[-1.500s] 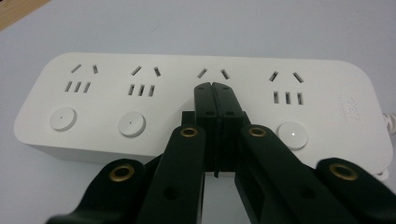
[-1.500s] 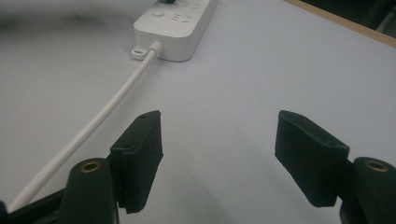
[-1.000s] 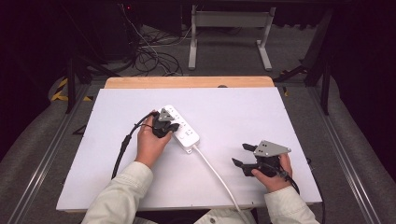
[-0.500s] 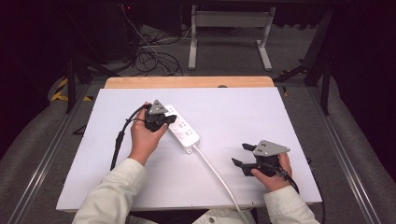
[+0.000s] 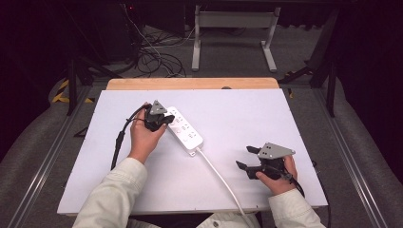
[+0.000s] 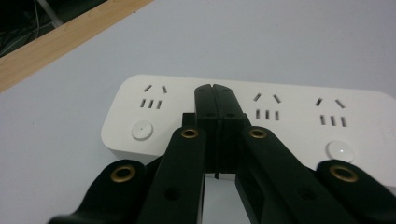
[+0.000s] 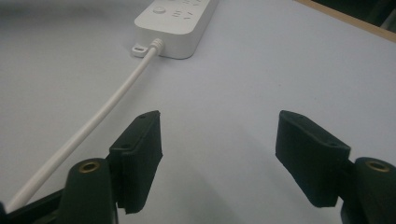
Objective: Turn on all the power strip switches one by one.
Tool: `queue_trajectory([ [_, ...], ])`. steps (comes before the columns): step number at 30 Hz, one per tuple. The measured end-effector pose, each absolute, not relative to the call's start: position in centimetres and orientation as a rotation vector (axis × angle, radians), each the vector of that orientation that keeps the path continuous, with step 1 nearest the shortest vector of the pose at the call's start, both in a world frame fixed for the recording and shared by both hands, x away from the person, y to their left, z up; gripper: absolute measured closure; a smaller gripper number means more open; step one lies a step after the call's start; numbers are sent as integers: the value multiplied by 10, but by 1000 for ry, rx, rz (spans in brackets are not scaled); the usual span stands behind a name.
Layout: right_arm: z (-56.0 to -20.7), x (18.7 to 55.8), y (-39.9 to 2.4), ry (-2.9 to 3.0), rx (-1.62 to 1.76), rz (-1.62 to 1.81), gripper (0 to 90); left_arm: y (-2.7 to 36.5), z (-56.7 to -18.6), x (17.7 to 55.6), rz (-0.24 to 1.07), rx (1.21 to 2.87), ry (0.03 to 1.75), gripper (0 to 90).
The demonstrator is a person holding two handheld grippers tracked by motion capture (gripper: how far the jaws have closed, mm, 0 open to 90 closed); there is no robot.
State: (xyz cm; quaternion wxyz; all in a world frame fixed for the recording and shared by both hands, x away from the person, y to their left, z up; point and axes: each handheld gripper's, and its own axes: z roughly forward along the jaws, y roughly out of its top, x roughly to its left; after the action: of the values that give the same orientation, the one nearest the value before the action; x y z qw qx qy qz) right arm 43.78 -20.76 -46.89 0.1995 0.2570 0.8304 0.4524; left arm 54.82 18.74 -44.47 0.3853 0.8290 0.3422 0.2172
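A white power strip (image 5: pixel 184 132) lies mid-surface (image 5: pixel 247 114), cord (image 5: pixel 221 178) trailing toward the person. The left tool (image 5: pixel 161 119), closed and empty, bears on its far end, seemingly to press a button. The right tool (image 5: pixel 249 159) waits open nearby.

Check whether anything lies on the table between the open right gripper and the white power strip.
Nothing visible blocks it. Between the right gripper and the power strip there is bare table; the strip's own white cable runs alongside that path.
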Motion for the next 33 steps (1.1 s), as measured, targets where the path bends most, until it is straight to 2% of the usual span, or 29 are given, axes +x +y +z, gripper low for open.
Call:
queue_trajectory([
  [17, -470, 439, -208, 2325, 723, 1263, 320, 194, -457, 563, 473, 2089, 917, 900],
  [22, -470, 439, -208, 2330, 724, 1261, 316, 192, -462, 566, 396, 2112, 928, 900],
  [33, -470, 439, -208, 2332, 722, 1261, 315, 192, -464, 567, 421, 2114, 918, 900],
])
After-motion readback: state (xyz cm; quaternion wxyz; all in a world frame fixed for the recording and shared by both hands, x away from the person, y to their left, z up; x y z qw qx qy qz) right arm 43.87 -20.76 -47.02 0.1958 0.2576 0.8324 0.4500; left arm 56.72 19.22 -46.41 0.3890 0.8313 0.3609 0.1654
